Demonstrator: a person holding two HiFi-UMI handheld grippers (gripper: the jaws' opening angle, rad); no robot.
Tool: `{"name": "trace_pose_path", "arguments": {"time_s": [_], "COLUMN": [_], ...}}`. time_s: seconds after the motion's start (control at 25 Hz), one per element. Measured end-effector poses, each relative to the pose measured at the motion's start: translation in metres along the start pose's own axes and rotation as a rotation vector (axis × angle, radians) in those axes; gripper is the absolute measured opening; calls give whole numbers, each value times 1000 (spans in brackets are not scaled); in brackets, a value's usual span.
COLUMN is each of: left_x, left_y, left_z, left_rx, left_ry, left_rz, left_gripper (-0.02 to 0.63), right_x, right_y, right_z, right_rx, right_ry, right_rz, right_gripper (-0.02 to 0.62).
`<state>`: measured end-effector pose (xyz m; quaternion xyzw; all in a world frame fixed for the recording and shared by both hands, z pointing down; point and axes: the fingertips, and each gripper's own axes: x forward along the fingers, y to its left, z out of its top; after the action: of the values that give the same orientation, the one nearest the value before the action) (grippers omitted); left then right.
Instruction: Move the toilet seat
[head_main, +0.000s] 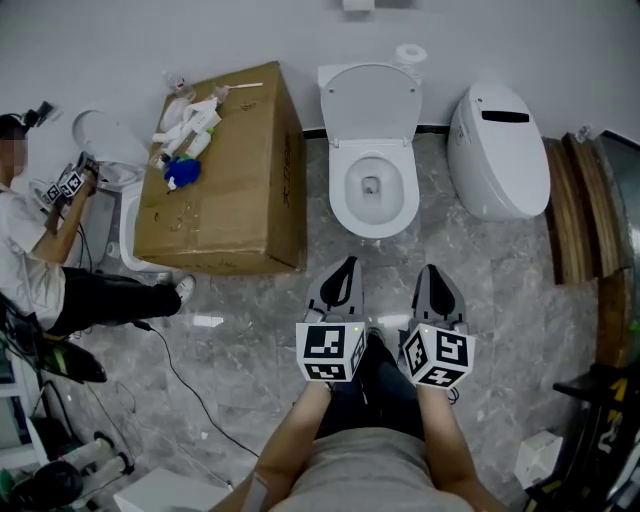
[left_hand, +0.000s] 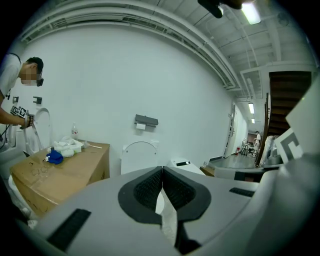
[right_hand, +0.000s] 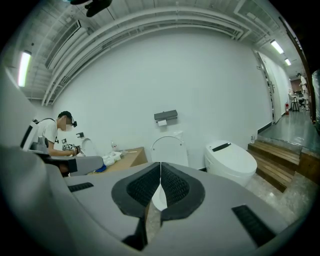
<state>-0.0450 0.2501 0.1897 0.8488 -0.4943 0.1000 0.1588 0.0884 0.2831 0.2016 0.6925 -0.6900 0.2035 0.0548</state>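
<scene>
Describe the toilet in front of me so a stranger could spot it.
Against the white wall stand a cardboard box and two white toilets. It is the middle toilet, beside the box; its lid stands raised, while its rounded neighbour is shut.

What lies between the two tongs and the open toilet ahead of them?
Only bare grey marble floor, seen in the head view, separates the left tongs and right tongs from the toilet.

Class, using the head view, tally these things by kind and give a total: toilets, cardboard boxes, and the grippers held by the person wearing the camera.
Toilets: 3 (open toilet, closed toilet, partly hidden toilet)
Boxes: 1 (cardboard box)
Grippers: 2 (left gripper, right gripper)
Total: 6
</scene>
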Motion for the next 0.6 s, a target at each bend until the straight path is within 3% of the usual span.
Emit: {"name": "trace_pose_path", "arguments": {"time_s": [0.6], "left_x": [52], "left_y": [10], "left_z": [7], "left_rx": [-12], "left_ry": [18], "left_rz": [46], "left_gripper": [17], "right_x": [58], "right_y": [-24], "right_z": [8], "right_rx": [13], "right_ry": [36], "right_rz": [36], "right_gripper": [17]}}
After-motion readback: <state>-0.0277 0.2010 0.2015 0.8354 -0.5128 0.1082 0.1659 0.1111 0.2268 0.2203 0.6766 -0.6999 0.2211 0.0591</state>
